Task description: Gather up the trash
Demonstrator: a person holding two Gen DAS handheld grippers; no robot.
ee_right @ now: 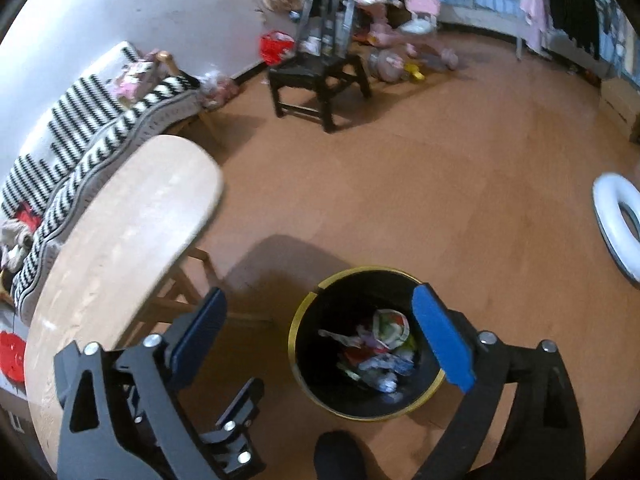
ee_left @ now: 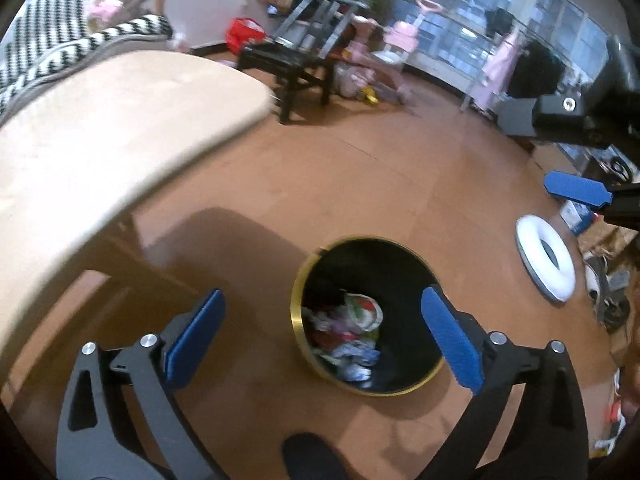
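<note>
A black trash bin with a gold rim (ee_left: 298, 292) (ee_right: 296, 322) stands on the brown floor. It holds crumpled trash (ee_left: 352, 328) (ee_right: 380, 344): wrappers and paper in white, red and green. My left gripper (ee_left: 324, 336) is open and empty above the bin, its blue pads wide apart. My right gripper (ee_right: 320, 336) is open and empty above the bin too. One blue pad of the right gripper also shows at the right edge of the left wrist view (ee_left: 578, 192).
A light wooden table (ee_left: 100, 152) (ee_right: 120, 232) stands left of the bin. A striped sofa (ee_right: 92, 136) lies behind it. A black chair (ee_right: 316, 80), a white ring (ee_left: 546, 264) (ee_right: 616, 220) and clutter along the far wall and right side.
</note>
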